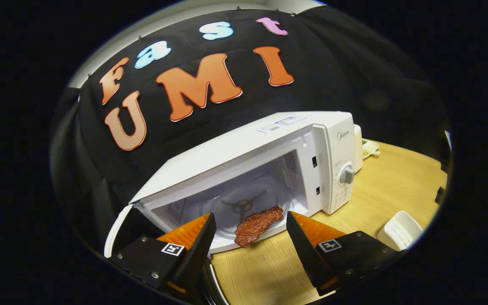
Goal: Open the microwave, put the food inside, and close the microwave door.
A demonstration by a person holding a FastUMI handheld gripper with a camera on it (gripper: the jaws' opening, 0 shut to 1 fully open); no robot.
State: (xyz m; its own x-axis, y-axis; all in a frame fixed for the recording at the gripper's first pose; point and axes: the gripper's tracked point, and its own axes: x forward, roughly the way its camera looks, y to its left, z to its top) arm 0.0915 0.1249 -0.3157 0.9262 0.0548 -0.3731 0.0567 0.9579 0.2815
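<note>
The gripper [250, 231] is spread wide, touching nothing; the steak [257, 225] rests inside the open microwave [265, 144].

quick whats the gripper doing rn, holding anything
Gripper: open, holding nothing; the steak lies between and just ahead of its fingers, at the open microwave's front edge, untouched.

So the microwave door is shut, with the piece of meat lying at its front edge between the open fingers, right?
Not quite: the gripper view shows the microwave door open, swung aside. The rest holds: the meat lies at its front edge, and the gripper is open around it.
</note>
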